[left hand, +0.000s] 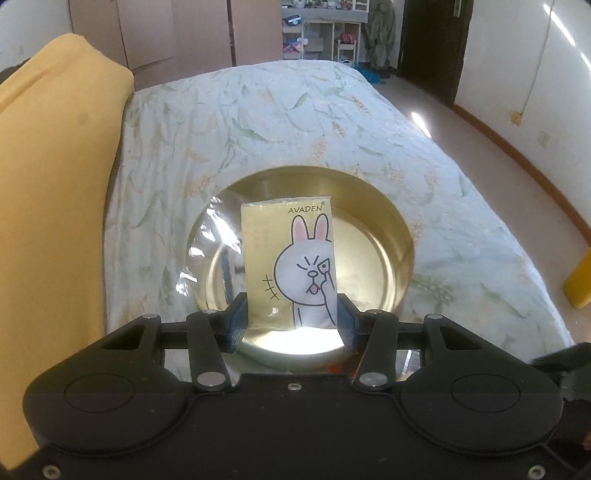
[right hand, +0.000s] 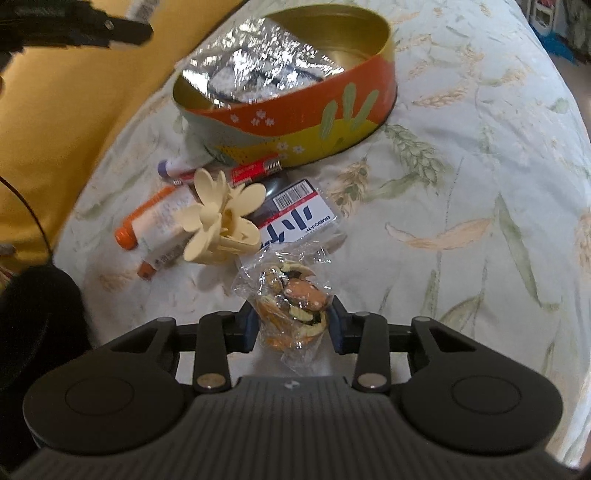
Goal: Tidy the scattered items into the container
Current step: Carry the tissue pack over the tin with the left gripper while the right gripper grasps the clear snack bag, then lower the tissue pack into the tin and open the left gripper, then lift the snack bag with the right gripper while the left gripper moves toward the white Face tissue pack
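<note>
My left gripper (left hand: 293,325) is shut on a clear packet with a cartoon rabbit card (left hand: 291,262) and holds it upright over the round gold tin (left hand: 391,229). In the right wrist view the same tin (right hand: 295,122) has an orange and yellow painted wall and a crinkled clear packet (right hand: 258,70) inside. My right gripper (right hand: 293,325) is shut on a small plastic bag with a brown hair clip (right hand: 299,302). A cream flower claw clip (right hand: 221,221), two orange-capped tubes (right hand: 155,225), a red lighter (right hand: 255,171) and a barcode card (right hand: 295,218) lie on the bed in front of the tin.
The bed (left hand: 258,122) has a pale leaf-print cover. A yellow cushion (left hand: 48,184) lies along its left side. The left gripper's body (right hand: 74,22) shows at the upper left of the right wrist view. A purple-capped stick (right hand: 173,168) lies by the tin.
</note>
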`<state>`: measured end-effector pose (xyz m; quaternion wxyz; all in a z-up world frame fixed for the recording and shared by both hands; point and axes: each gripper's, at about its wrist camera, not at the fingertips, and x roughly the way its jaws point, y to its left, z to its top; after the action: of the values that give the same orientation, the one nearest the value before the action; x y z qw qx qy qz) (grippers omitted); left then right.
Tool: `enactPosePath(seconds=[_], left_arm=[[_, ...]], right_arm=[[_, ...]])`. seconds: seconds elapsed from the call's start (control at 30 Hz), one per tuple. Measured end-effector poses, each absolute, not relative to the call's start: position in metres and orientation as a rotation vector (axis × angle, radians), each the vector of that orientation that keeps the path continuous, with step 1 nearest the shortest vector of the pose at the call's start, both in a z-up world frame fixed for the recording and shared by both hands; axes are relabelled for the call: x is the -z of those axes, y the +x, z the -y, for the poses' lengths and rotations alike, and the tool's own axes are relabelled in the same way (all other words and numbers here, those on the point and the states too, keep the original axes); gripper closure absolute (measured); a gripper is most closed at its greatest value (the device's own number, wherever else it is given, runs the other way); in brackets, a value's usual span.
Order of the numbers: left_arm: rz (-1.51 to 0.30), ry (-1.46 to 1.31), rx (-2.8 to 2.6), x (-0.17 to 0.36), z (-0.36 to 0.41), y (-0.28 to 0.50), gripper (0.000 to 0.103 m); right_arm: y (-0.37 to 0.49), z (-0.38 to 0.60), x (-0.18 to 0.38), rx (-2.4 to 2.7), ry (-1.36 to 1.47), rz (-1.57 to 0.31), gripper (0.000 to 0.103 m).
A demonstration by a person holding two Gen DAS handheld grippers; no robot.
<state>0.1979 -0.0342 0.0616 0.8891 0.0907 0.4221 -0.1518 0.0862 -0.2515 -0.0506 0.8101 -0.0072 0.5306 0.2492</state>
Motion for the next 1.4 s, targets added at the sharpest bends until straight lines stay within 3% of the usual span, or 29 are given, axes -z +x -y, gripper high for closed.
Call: enactPosePath(seconds=[0.37,0.43,0.47,0.87,1.4], left_arm=[[-0.849,0.235,0.245,-0.067,0.042,0.254,0.055],[-0.855,0.235,0.220,-0.064,0.039,0.266,0.024],[-0.859,0.226,0.201,-0.061,0.035,0.272,0.000],[-0.914,0.154,0.246,-0.041,-0.008,0.239,0.001],[-0.999,0.192,0.402,0.014,-0.006,0.161,0.001]], right_arm=[[0.072,0.270,0.032,-0.523,0.033,-1.131,0.062],[0.071,0.273,0.030,-0.514,0.033,-1.133,0.062],[0.072,0.274,0.030,-0.511,0.034,-1.134,0.062],[0.067,0.280,0.024,-0.494,0.041,-1.122,0.062],[0.061,0.278,0.013,-0.486,0.025,-1.097,0.062]])
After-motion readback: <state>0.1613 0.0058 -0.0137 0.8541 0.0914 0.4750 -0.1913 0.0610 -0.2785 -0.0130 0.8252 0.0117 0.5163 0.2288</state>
